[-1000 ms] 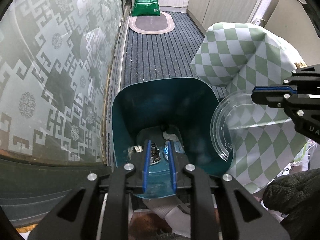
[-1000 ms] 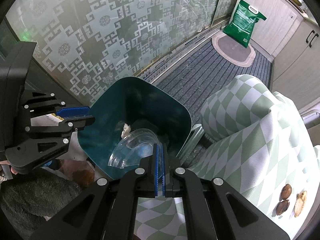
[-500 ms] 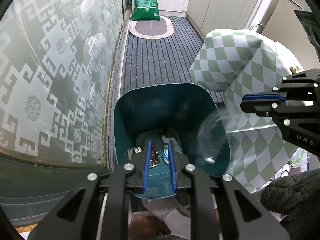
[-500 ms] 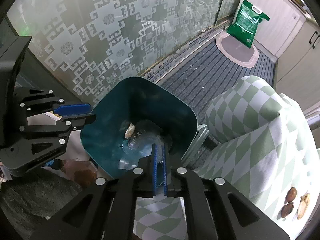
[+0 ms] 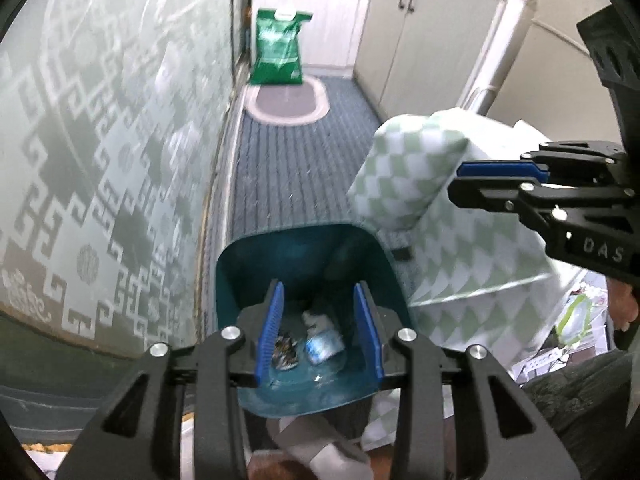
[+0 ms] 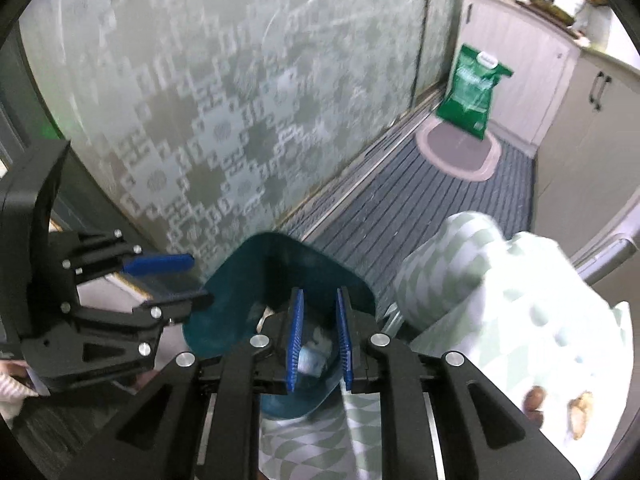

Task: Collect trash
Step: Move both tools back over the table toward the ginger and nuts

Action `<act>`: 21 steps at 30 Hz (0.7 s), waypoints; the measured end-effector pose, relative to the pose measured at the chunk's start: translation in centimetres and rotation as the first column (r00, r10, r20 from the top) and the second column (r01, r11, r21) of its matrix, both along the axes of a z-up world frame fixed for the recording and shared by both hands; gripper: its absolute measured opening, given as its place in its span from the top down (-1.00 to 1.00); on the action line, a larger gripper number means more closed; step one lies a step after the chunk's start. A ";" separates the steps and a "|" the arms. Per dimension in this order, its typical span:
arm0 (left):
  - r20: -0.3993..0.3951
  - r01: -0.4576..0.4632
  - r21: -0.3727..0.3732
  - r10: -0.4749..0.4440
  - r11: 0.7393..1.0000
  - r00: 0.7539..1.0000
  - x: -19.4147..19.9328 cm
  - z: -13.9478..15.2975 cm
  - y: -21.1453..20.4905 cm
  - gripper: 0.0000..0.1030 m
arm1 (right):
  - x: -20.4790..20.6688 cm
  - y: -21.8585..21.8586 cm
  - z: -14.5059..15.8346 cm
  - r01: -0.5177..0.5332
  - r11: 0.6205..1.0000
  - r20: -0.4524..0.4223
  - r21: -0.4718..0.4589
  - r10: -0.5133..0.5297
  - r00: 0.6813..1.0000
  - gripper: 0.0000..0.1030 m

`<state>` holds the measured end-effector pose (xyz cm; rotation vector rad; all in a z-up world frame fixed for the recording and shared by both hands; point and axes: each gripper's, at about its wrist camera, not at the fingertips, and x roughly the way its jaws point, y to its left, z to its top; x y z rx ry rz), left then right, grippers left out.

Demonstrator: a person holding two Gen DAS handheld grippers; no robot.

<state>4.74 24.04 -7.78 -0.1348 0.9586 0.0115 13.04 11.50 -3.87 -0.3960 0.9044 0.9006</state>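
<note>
A teal trash bin [image 5: 304, 256] stands on the floor beside the table; it also shows in the right wrist view [image 6: 280, 272]. Inside lie crumpled wrappers [image 5: 320, 344] and a clear plastic lid, hard to make out. My left gripper [image 5: 318, 330] is open and empty above the bin's near rim. My right gripper [image 6: 319, 342] is open and empty over the bin's other side. Each gripper shows in the other's view, the right one [image 5: 496, 178] and the left one [image 6: 176, 280].
A green-and-white checked tablecloth [image 5: 420, 184] hangs over the table edge right of the bin. A patterned glass wall [image 5: 100, 160] runs along the left. A green bag [image 5: 278, 52] and an oval mat [image 5: 286, 102] lie down the striped carpet. Small food pieces [image 6: 576, 412] lie on the table.
My right gripper opened and the clear plastic lid dropped into the bin. My left gripper opened wider. Both grippers rose and tilted up from the bin.
</note>
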 end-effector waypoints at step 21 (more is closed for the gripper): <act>0.177 0.203 0.004 -0.200 0.979 0.964 4.3 6.1 -13.8 0.23 | 3.2 -17.0 1.6 0.143 0.989 0.097 0.036 -0.146 0.985 0.48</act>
